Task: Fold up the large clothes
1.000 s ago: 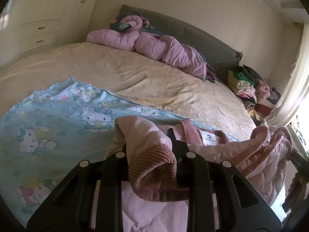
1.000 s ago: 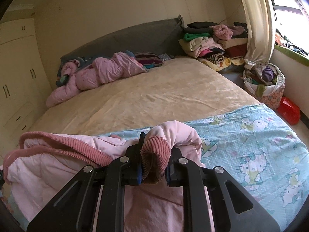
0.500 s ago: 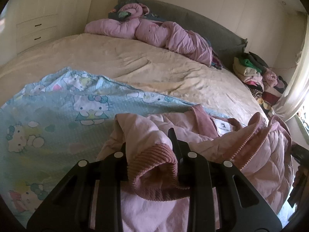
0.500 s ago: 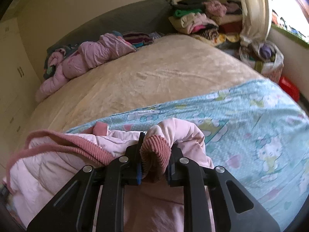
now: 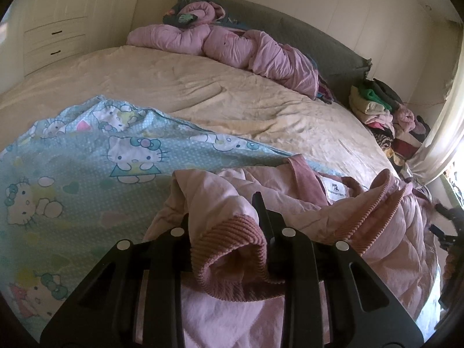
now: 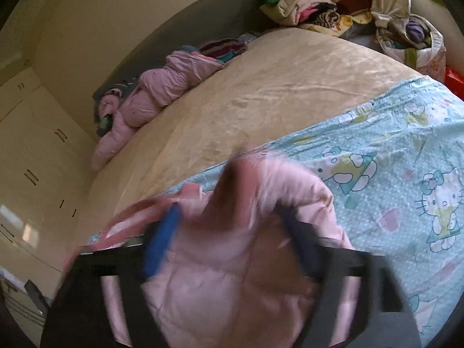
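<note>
A pale pink quilted jacket [image 5: 385, 249] with darker ribbed cuffs and collar lies on the blue cartoon-cat sheet [image 5: 72, 174] at the near end of the bed. My left gripper [image 5: 226, 232] is shut on a ribbed cuff [image 5: 232, 246] of the jacket. My right gripper [image 6: 229, 232] is blurred by motion; its jaws stand wide apart, with the jacket's sleeve [image 6: 261, 203] loose between them. The right gripper shows as a dark shape at the right edge of the left wrist view [image 5: 446, 232].
A beige bedspread [image 5: 203, 95] covers the bed. A rolled pink duvet [image 5: 232, 46] lies along the grey headboard. A pile of folded clothes [image 5: 377, 107] and a full bag [image 6: 411, 43] stand by the window. White wardrobes [image 6: 34, 150] line the other side.
My right gripper has opened and let go of the sleeve cuff, and it has tilted and moved fast. My left gripper has kept its hold and lowered toward the bed.
</note>
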`<action>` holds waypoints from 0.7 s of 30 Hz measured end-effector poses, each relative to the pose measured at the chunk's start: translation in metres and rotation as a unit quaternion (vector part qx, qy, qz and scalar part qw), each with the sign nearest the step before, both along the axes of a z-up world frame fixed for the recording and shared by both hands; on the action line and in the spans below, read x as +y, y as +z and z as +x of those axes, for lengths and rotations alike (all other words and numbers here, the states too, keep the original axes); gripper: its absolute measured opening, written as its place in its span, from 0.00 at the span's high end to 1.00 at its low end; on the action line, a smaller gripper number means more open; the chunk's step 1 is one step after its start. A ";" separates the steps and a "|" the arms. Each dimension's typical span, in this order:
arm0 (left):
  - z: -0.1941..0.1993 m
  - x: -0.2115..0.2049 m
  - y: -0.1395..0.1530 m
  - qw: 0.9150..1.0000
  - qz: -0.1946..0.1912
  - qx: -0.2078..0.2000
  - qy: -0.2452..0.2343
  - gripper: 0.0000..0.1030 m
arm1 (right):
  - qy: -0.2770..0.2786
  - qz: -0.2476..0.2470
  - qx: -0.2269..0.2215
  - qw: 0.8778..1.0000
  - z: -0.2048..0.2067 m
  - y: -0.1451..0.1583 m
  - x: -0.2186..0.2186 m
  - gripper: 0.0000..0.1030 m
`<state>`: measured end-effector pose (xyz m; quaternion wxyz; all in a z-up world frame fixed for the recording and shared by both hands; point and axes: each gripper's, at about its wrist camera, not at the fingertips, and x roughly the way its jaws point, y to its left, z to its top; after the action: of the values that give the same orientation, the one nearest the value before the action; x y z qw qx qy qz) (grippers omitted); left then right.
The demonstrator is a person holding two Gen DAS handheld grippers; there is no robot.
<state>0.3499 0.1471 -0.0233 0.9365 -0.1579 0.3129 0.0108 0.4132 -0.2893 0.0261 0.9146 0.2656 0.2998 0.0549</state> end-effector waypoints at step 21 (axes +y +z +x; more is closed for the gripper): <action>-0.046 -0.013 0.058 0.997 0.018 -0.077 0.005 0.09 | 0.144 -0.204 0.008 0.968 -0.074 -0.028 0.137 0.08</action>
<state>0.3039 0.1338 0.0343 0.9605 -0.1428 0.2385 0.0087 0.3395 -0.1526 -0.0022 0.9296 0.0277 0.3470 0.1212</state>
